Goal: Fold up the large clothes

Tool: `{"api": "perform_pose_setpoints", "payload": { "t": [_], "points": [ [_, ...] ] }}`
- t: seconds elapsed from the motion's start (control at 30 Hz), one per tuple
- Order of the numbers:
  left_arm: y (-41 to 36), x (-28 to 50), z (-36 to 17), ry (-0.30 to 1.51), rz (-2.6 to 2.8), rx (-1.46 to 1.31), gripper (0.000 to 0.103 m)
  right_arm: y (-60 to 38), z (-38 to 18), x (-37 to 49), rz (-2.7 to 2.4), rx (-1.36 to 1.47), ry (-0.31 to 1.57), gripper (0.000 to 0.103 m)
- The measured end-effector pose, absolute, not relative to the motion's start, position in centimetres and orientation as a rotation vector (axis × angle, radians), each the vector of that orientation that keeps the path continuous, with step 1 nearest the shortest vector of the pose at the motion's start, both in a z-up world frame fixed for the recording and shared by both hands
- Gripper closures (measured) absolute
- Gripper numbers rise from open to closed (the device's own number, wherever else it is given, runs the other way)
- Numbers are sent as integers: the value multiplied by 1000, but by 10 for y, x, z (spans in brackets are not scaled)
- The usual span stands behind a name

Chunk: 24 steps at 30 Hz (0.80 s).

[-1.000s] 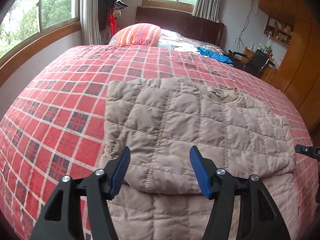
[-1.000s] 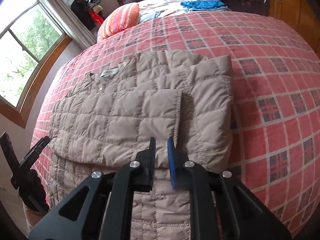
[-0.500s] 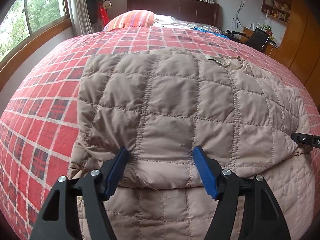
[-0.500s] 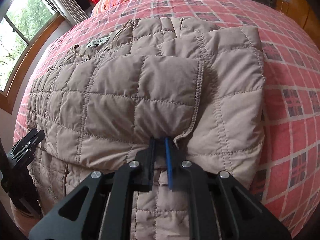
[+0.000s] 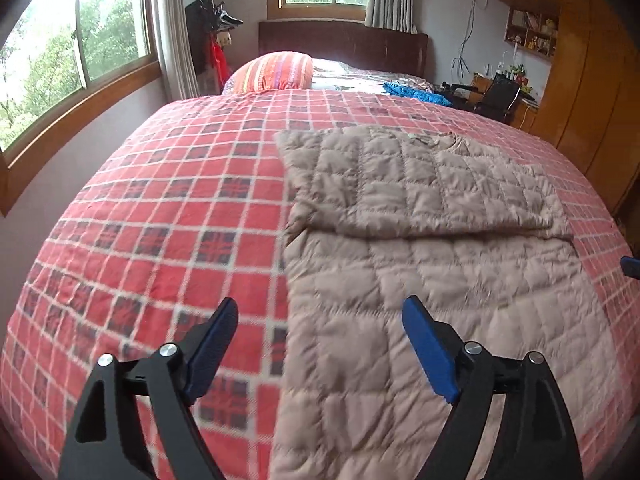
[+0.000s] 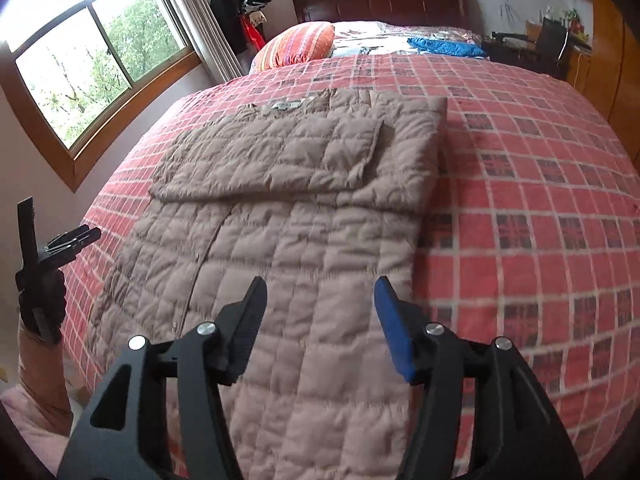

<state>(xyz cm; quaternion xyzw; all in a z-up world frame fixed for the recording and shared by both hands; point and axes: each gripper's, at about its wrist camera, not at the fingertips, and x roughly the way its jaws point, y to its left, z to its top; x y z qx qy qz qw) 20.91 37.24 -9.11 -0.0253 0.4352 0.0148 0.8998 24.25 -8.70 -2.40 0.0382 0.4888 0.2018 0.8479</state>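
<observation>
Beige quilted coat point(image 6: 288, 240): sleeve cuff visible right view only.

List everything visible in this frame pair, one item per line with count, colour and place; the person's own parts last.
quilted coat: one, beige, on the bed, sleeves folded across its upper part, neck label at the far end
bedspread: one, red plaid, covering the bed
pillow: one, orange striped, at the head of the bed
blue cloth: one, bright blue, far right of the bed
headboard: one, dark wood, against the far wall
windows: two, wooden frames, left wall and far wall
coat stand: one, dark, far left corner
wardrobe: wooden, orange-brown, right wall
left claw: black with blue pads, open, above the coat's left edge
right claw: black with blue pads, open, above the coat's lower part
</observation>
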Motion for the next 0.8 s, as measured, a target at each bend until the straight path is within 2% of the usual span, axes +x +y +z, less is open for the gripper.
{"api": "perform_pose_setpoints", "payload": {
  "t": [0.17, 0.4, 0.8],
  "points": [
    [402, 135, -106, 937, 72, -92, 18, -118, -50, 176, 400, 124, 1083, 45],
    [415, 75, -130, 968, 106, -153, 18, -143, -74, 124, 358, 201, 1113, 45],
    [406, 47, -150, 993, 27, -250, 18, -168, -102, 100, 349, 332, 1142, 42]
  ]
}}
